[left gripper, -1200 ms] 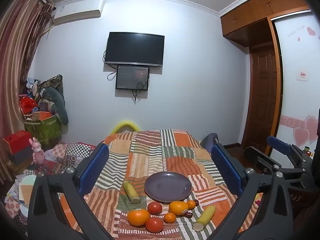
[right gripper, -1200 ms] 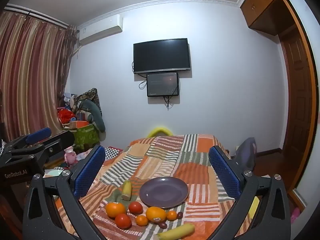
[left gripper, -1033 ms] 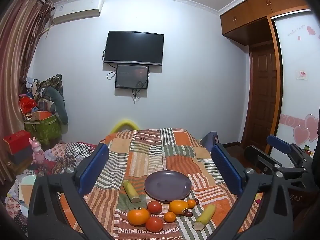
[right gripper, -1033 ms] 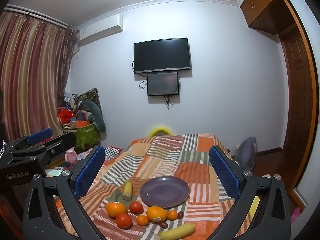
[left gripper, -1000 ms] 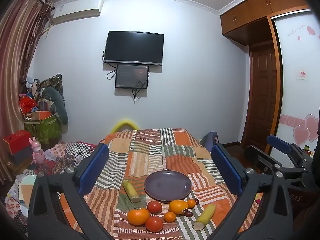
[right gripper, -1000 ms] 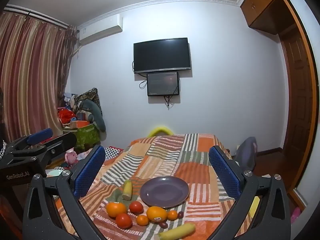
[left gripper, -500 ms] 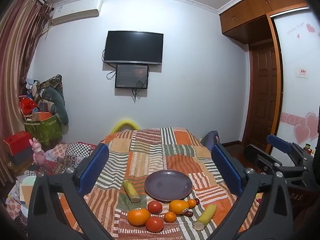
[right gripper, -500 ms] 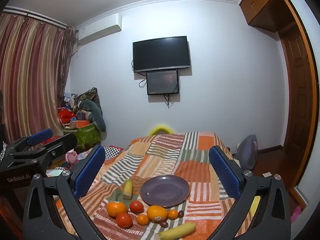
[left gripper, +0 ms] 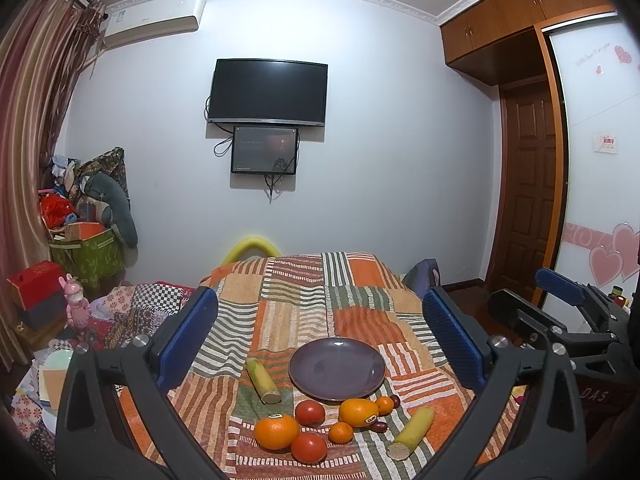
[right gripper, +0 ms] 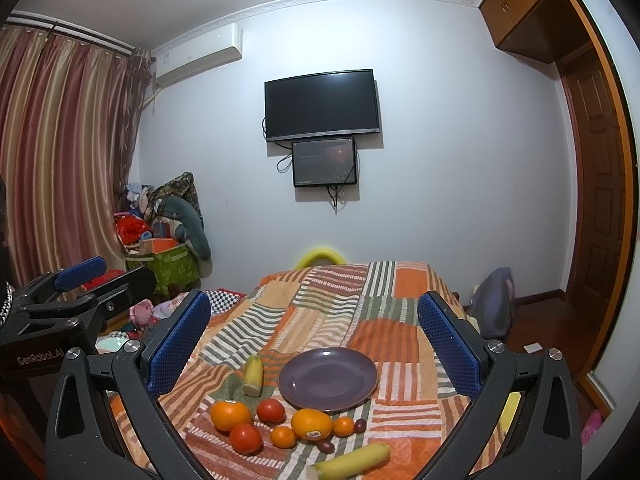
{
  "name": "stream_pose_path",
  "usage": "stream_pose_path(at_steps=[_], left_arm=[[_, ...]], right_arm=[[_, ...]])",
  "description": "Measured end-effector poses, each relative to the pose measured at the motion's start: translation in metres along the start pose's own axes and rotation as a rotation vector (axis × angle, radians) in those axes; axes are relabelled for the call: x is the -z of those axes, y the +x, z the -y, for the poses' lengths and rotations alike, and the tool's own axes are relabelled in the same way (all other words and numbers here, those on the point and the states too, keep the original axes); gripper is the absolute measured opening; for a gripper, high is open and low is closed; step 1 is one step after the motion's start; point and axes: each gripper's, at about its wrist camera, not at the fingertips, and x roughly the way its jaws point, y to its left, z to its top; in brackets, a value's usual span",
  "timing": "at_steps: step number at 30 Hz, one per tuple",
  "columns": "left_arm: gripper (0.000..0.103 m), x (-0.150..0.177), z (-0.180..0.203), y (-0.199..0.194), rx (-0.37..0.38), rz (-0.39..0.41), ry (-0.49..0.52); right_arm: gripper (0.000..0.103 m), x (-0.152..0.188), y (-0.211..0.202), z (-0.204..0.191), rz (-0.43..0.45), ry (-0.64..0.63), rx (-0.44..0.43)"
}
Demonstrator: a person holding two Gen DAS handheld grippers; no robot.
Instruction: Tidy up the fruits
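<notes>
Nothing picked up yet, so basically at the very start. Both sets of tongs spread wide and empty, held high and well back from the fruit: left gripper [left gripper: 320, 336] and right gripper [right gripper: 314, 334], side by side over the near end of the striped quilt [left gripper: 280, 304]. Purple plate [left gripper: 337, 368] sitting bare, dead ahead and below between the fingers of either tool. Fruit bunched just on the near side of it: big orange [left gripper: 277, 431], two tomatoes [left gripper: 310, 413] [left gripper: 308, 447], a stickered orange [left gripper: 358, 411] touching the plate's near rim or close to it, two little mandarins [left gripper: 341, 432] [left gripper: 385, 405], a couple of dark dates [left gripper: 380, 426]. Two yellow-green stalk pieces, maybe sugarcane, hard to say: one [left gripper: 263, 380] just left of the plate, long axis running away from the tongs, cut end toward them and slightly right; the other [left gripper: 411, 426] down to the right, lying diagonally, cut end nearest. Next move probably: drop and reach forward with one tool, straddle something round like that big orange, close gently, lift onto the plate. For the stalks, better to grip across the short width, not along the length.
</notes>
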Motion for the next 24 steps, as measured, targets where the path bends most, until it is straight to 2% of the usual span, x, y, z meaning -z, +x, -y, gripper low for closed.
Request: stream_pose_path(at_steps=[24], left_arm=[[0.103,0.0062,-0.004,0.0012,-0.014,-0.004,-0.001]], right_arm=[[0.103,0.0017,0.0035,0.0082,-0.011,0.009,0.003]])
